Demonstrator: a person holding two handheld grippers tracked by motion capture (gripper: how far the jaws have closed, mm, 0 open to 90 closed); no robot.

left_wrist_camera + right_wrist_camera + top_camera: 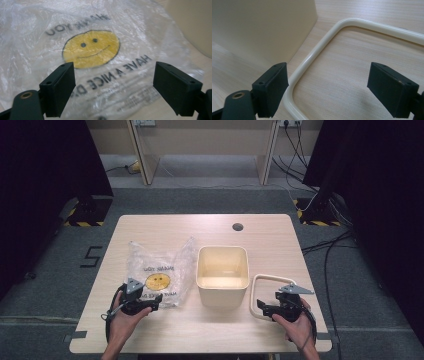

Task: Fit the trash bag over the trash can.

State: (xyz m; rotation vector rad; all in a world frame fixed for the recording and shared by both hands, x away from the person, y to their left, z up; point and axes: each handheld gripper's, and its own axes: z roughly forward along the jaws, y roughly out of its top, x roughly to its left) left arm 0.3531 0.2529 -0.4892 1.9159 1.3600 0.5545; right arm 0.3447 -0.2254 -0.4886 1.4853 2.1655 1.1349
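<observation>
While both grippers stood open: left gripper [150,301] over plastic bag [159,270], best pinched at near edge; right gripper [264,306] straddled ring frame [260,281] beside bin [222,270] on tabletop [200,330].

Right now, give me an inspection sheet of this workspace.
Surface: light wooden table with a round hole near the far edge.
Job's things: clear plastic bag with a yellow smiley print, lying flat at left; cream bin, upright, empty; cream ring frame flat on the table, right of the bin.
Clutter: nothing seen.
Grippers: left gripper open above the bag's near edge, nothing between its jaws; right gripper open, its jaws astride the ring frame's near corner.
Cables: black cables on the floor at right; one at far left.
Surroundings: grey carpet, dark curtains on both sides, a desk frame behind.
</observation>
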